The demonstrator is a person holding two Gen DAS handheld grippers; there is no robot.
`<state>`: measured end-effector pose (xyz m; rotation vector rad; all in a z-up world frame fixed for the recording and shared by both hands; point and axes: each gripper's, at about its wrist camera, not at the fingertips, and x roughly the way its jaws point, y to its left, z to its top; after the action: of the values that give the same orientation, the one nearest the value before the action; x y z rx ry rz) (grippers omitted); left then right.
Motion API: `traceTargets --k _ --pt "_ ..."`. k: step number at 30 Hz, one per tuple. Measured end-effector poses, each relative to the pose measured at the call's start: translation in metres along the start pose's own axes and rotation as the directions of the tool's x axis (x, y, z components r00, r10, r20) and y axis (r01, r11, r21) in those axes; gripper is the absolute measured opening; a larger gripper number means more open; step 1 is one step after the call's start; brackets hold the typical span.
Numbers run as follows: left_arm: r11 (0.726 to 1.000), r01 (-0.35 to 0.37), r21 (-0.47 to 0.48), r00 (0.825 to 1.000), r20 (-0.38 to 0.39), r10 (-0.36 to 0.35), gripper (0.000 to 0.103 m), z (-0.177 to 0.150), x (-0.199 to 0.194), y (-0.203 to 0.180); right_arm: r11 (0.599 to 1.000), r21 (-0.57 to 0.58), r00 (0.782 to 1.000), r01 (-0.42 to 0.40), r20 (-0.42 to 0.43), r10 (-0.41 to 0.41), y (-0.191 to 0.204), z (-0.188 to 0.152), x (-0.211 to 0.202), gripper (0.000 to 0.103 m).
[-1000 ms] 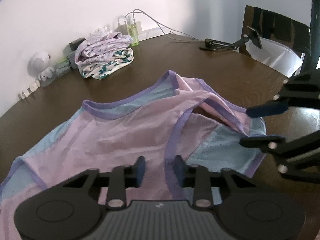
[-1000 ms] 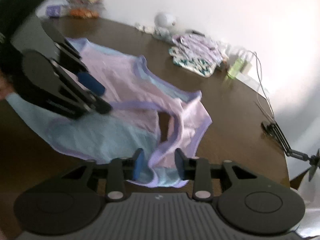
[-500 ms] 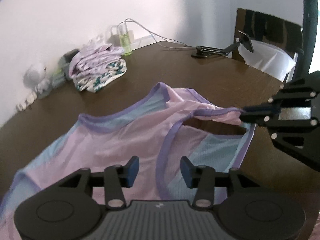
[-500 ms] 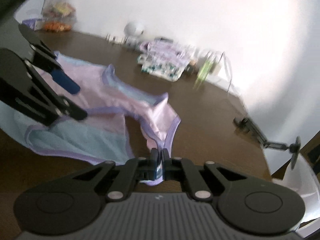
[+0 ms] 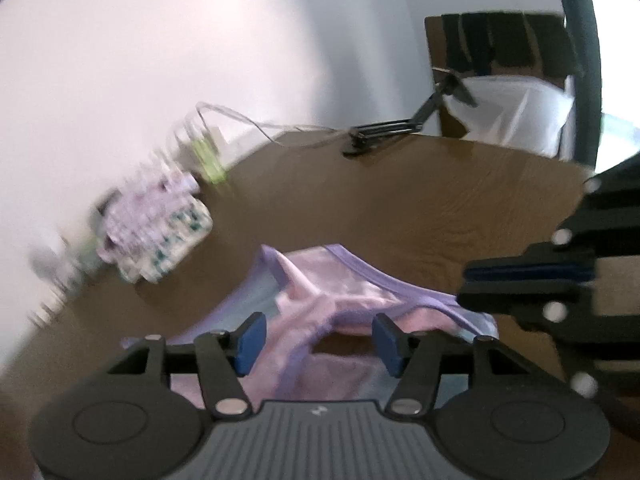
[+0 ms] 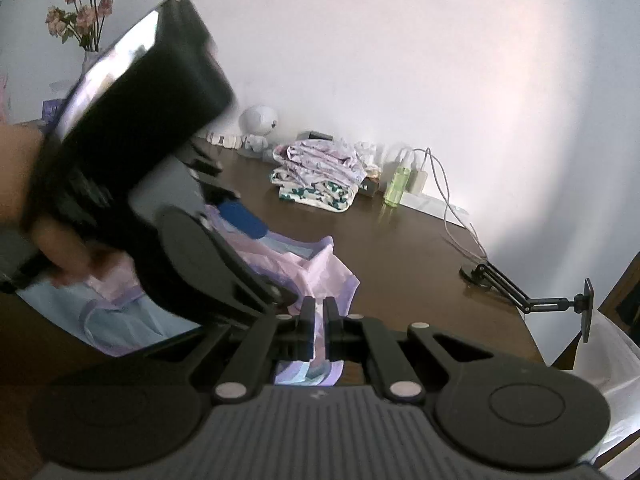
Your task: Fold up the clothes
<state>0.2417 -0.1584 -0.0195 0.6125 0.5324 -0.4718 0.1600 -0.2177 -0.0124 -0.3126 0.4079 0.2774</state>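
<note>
I'm working a pink top with purple trim that is lying bunched on the brown table, near its front edge and well apart from the folded pile by the wall. My right gripper is clamping a purple-edged corner of it and pulling that strap taut. My left gripper is hovering over the crumpled middle; its jaws have just been opening, with cloth lying between them but not pinched. The risk, I'm judging, is the thin strap slipping from the right pads, or the left closing on two layers and dragging the whole top askew. The long axis is running from the held corner back toward my left hand, though the bunching is hiding its exact line.
</note>
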Motion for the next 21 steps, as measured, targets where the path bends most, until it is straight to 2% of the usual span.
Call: traceTargets --k 4,9,10,12,18,20,21 --pt "0.997 -0.053 0.053 0.999 -0.009 0.054 0.059 -0.002 0.003 -0.009 1.000 0.004 1.000 -0.013 -0.011 0.013 -0.001 -0.002 0.000 0.004" --pt "0.999 -0.035 -0.008 0.999 -0.021 0.035 0.059 -0.012 -0.014 0.013 0.991 0.069 0.988 -0.115 -0.093 0.122 -0.016 0.003 0.017 0.017" --pt "0.999 -0.028 -0.021 0.999 -0.030 0.027 0.059 -0.015 -0.018 0.018 0.991 0.052 0.986 -0.120 -0.110 0.125 -0.017 0.006 0.023 0.021" --pt "0.999 -0.011 -0.051 0.999 -0.054 0.008 0.059 -0.023 -0.024 0.027 0.991 0.004 0.981 -0.130 -0.148 0.129 -0.016 0.012 0.037 0.021" --pt "0.993 0.007 -0.119 0.995 -0.101 -0.019 0.059 -0.044 -0.033 0.044 0.976 -0.169 0.947 -0.138 -0.311 0.080 0.001 0.023 0.085 0.021" --pt "0.990 0.025 -0.137 0.995 -0.093 -0.038 0.059 -0.046 -0.036 0.047 0.975 -0.186 0.950 -0.125 -0.305 0.063 0.005 0.026 0.090 0.015" --pt "0.989 0.032 -0.144 0.995 -0.086 -0.044 0.059 -0.046 -0.037 0.047 0.976 -0.181 0.954 -0.120 -0.294 0.063 0.005 0.028 0.089 0.007"
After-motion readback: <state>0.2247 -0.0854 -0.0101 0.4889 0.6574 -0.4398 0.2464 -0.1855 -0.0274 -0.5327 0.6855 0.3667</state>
